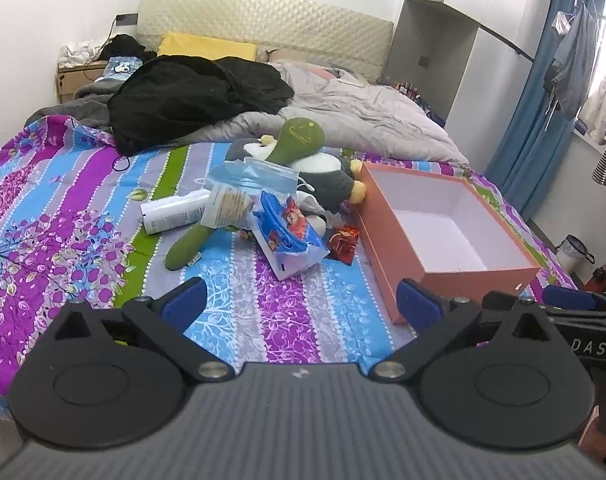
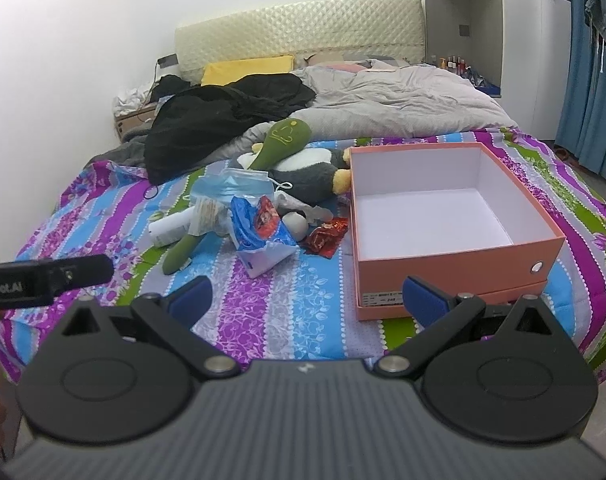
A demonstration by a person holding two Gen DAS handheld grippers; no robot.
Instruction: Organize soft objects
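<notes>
Hovering low in frame, the left gripper point(image 1: 301, 304) and right gripper point(image 2: 307, 298) gape wide, holding nothing. Beyond, mid-frame, the empty orange box point(image 2: 455, 268) sits just right of the green plush point(image 2: 281, 140) and penguin plush point(image 2: 315, 172) pile.

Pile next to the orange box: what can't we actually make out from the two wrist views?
- Penguin plush: head hidden in both views, under the green plush and face masks.
- White bottle: label too small to read; its far end is under the paper packet.
- Box label: right wrist view, blurred, partly behind the right gripper finger.
</notes>
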